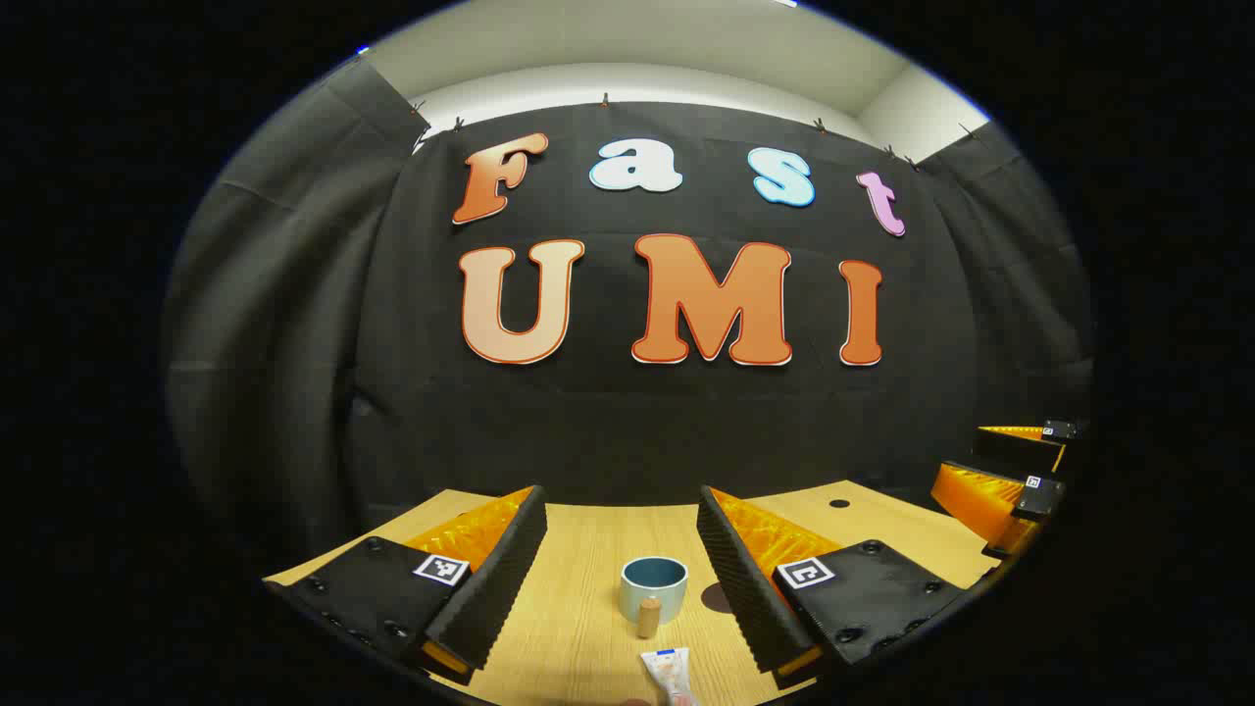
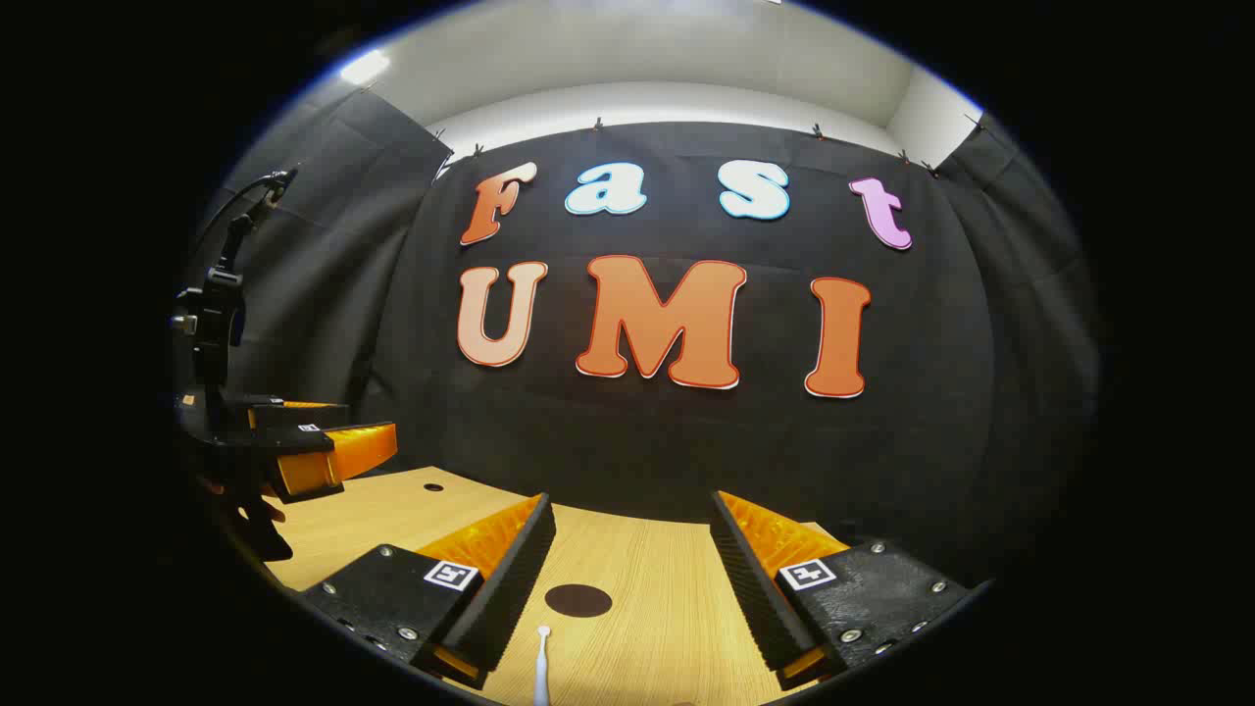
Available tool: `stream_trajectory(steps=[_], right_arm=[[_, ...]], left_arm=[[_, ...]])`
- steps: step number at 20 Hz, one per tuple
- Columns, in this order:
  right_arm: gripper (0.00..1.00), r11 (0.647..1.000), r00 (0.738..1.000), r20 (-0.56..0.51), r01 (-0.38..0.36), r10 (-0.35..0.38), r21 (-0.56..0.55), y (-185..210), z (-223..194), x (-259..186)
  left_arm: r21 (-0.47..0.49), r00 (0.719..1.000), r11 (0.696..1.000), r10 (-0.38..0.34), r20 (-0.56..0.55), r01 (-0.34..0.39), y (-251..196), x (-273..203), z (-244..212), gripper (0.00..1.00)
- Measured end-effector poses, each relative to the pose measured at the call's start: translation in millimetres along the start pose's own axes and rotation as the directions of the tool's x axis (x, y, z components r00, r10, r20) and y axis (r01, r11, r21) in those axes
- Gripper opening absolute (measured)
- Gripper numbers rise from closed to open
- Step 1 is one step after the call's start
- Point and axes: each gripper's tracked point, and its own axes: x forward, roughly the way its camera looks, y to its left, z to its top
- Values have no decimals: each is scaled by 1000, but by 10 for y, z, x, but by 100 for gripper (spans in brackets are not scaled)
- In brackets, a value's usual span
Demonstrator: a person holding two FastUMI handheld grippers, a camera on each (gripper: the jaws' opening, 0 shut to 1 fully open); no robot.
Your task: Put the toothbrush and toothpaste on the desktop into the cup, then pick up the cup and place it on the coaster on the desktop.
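In the left gripper view, the left gripper hovers above the wooden desktop with its jaws spread wide and nothing between them. Taking the cup as the landmark: it is a pale blue-grey cup with a darker inside, standing upright on the desktop in the gap between the two ribbed black fingers, touching neither. A small cork-coloured cylinder stands just in front of the cup, on the camera's side; whether it is joined to the cup or stands apart cannot be told. Nearer the camera than the cup, at the bottom edge, lies the toothpaste, a white tube with a blue band, flat on the desktop and partly cut off by the view. Just right of the cup, a dark round coaster lies on the wood, half hidden behind the right-hand finger. Far right of the cup, the right gripper shows at the edge, its orange and black fingers apart.

In the right gripper view, the left gripper appears at far left, above the desktop. The right gripper hangs over the wood with jaws wide, empty. Between its fingers lies the coaster, and nearer the camera the white toothbrush lies flat.
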Motion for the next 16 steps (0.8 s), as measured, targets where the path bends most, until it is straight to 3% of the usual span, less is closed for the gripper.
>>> stream_trajectory(steps=[2, 5, 9, 11, 13, 14, 16], right_arm=[[95, 1000, 1000, -8, 3, -3, 10, -4, 1, -8], [96, 1000, 1000, -19, 8, -8, 10, -14, -19, 3], [96, 998, 998, -44, -38, 40, 52, 89, -115, 12], [96, 998, 998, -51, -47, 49, 41, 191, -136, 56], [96, 998, 996, -69, -61, 63, 24, 236, -191, 19], [96, 997, 995, -74, -70, 71, 17, 255, -197, 7], [95, 997, 994, -77, -79, 79, 7, 259, -206, -6]], left_arm=[[-20, 1000, 1000, -14, -7, 13, -33, 0, -18, 98], [-24, 1000, 1000, -1, -13, 1, 20, -37, -47, 94], [-31, 1000, 1000, 2, -22, -3, 78, -35, -76, 98], [-44, 999, 999, 20, -38, -21, 143, -15, -137, 94], [-96, 999, 995, 5, -51, -10, 110, -24, -210, 98], [-111, 999, 994, -9, -53, 3, 97, -29, -206, 95], [-96, 998, 995, 12, -57, -17, 149, -40, -159, 95]])
